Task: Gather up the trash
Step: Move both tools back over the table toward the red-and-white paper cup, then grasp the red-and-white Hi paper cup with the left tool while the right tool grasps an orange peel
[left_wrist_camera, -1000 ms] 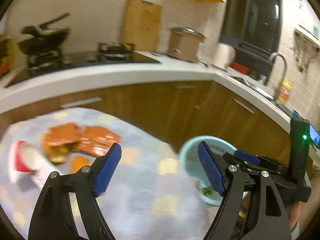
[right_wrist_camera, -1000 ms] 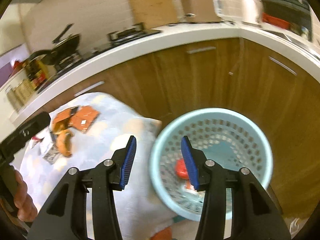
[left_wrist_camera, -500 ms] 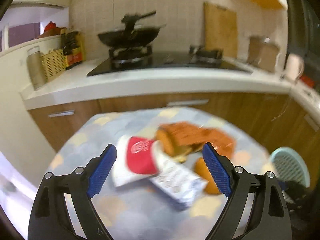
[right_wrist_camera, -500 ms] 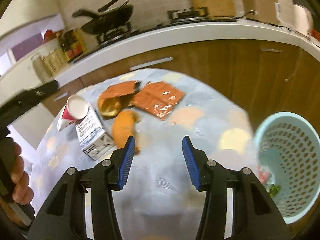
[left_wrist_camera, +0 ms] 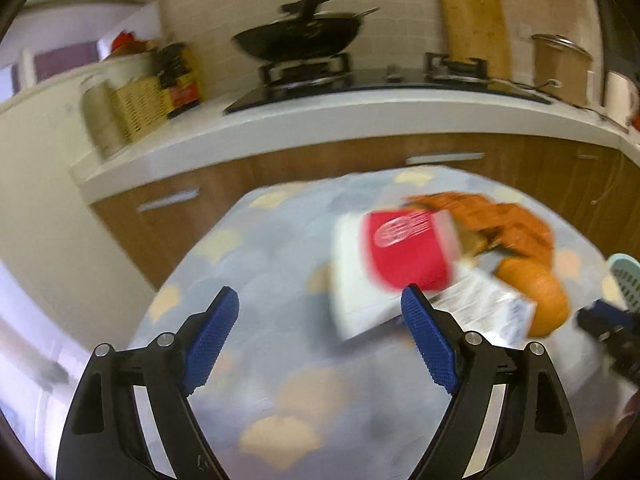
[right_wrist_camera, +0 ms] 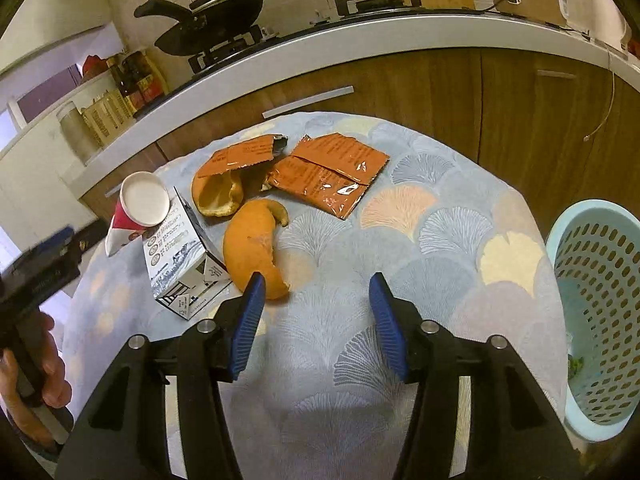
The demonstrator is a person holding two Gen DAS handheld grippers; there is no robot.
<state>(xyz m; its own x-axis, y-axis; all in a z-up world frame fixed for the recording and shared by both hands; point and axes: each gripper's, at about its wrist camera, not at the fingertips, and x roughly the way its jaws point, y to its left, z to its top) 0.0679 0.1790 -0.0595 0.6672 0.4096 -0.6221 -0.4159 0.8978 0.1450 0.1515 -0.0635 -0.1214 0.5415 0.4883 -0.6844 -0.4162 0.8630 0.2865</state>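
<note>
Trash lies on a round table with a patterned cloth (right_wrist_camera: 420,240): a red paper cup (right_wrist_camera: 138,206) on its side, a flattened carton (right_wrist_camera: 180,260), two orange peels (right_wrist_camera: 256,254) (right_wrist_camera: 218,196) and orange foil wrappers (right_wrist_camera: 332,174). My right gripper (right_wrist_camera: 316,300) is open and empty, just right of the near peel. My left gripper (left_wrist_camera: 316,316) is open and empty, with the cup (left_wrist_camera: 408,252) and carton (left_wrist_camera: 360,296) by its right finger. A light blue basket (right_wrist_camera: 596,304) stands at the table's right.
A kitchen counter (right_wrist_camera: 360,36) with wooden cabinets curves behind the table, bearing a wok (right_wrist_camera: 208,12), a stove and jars. The basket holds some scraps. The left gripper's body and the hand holding it (right_wrist_camera: 32,292) show at the right view's left edge.
Both grippers have swung left, away from the basket and toward the trash pile. The cup and carton are now larger and closer in the left view. Both stayed open.
</note>
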